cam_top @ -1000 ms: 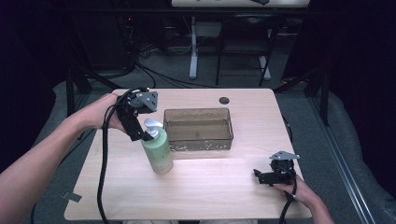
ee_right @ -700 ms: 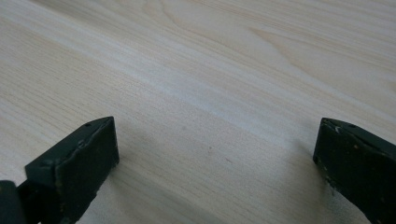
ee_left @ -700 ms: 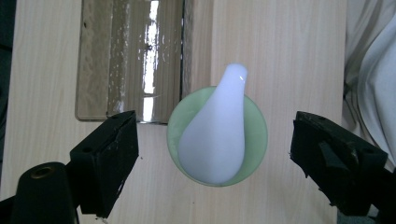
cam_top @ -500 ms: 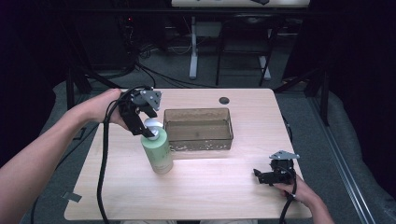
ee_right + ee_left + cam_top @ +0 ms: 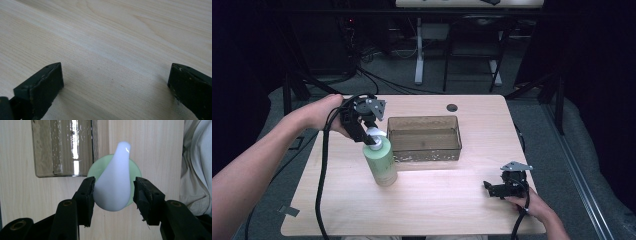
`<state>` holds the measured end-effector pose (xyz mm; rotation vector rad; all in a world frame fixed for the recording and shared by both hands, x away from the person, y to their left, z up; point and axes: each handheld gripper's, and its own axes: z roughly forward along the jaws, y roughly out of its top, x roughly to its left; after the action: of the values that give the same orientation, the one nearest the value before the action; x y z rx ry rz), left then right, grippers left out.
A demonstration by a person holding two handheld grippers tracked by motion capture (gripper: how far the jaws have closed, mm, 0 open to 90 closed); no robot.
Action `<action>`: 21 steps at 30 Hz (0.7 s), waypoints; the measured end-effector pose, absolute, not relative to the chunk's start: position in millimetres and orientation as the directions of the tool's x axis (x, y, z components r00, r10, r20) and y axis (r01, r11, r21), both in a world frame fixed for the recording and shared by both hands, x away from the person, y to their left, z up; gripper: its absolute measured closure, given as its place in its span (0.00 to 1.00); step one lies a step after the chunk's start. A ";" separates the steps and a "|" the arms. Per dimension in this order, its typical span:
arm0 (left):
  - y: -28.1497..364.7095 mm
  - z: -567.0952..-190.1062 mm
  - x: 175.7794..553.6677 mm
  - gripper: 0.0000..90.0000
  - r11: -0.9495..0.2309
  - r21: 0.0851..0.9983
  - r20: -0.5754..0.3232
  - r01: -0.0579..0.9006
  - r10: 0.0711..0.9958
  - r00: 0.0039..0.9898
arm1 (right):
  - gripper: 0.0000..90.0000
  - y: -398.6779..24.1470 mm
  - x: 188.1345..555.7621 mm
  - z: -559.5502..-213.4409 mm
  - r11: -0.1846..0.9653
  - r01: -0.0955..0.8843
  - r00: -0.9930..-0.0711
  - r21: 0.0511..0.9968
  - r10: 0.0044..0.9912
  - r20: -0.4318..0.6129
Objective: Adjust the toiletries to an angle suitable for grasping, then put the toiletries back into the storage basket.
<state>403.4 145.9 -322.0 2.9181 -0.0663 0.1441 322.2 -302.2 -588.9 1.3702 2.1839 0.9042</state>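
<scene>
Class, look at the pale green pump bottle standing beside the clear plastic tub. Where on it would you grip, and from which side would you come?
Grip the white pump head of the pale green plastic pump bottle, coming from above. The bottle stands upright beside the clear rectangular plastic tub, so its top is free. The head is narrow enough for the left gripper, whose fingers flank it; the wider round body probably would not fit as easily.

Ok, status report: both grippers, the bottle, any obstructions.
Left gripper straddles white pump head of upright green bottle, not clamped. Right gripper open over table. Bin beside bottle.
</scene>
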 end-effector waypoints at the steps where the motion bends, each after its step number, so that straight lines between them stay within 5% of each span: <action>1: 145.7 -322.0 403.3 0.58 -0.976 0.210 0.105 -0.059 -0.037 0.994 | 0.00 -302.2 322.3 -588.9 0.308 0.637 -0.435 0.707 0.900 0.000; 21: 133.3 -326.5 405.6 0.69 -0.980 0.163 0.124 -0.114 -0.094 0.988 | 0.00 -301.9 322.0 -589.0 0.304 0.637 -0.433 0.708 0.902 0.002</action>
<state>405.6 133.3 -326.5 2.9618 -0.1564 0.1725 322.0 -301.9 -589.0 1.3732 2.1806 0.9066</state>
